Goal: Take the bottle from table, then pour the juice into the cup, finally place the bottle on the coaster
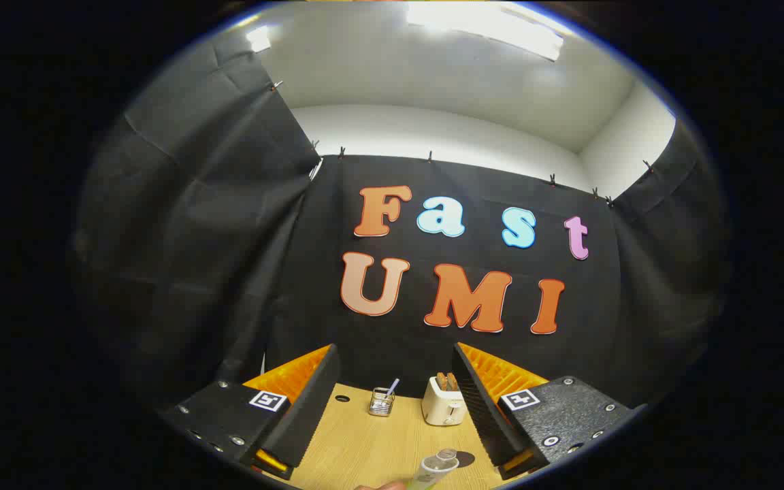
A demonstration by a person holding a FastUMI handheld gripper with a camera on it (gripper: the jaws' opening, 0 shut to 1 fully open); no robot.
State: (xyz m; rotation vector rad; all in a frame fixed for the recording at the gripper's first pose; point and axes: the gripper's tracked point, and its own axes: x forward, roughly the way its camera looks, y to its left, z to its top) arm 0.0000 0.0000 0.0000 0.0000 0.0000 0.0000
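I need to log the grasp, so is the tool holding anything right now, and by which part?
Nothing is held. The tool is open, its fingers spread wide with bare table between them; the bottle lies lower down between them, untouched.

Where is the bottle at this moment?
In the gripper view, the bottle stands on the wooden table between the open fingers, nearer the right one, in front of the toaster.

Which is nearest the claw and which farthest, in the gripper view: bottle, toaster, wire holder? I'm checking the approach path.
Claw is open, nothing between its fingers.
1. Bottle: nearest, low between the fingers, toward the right one.
2. Toaster and wire holder: both farther back on the table, too close to rank.
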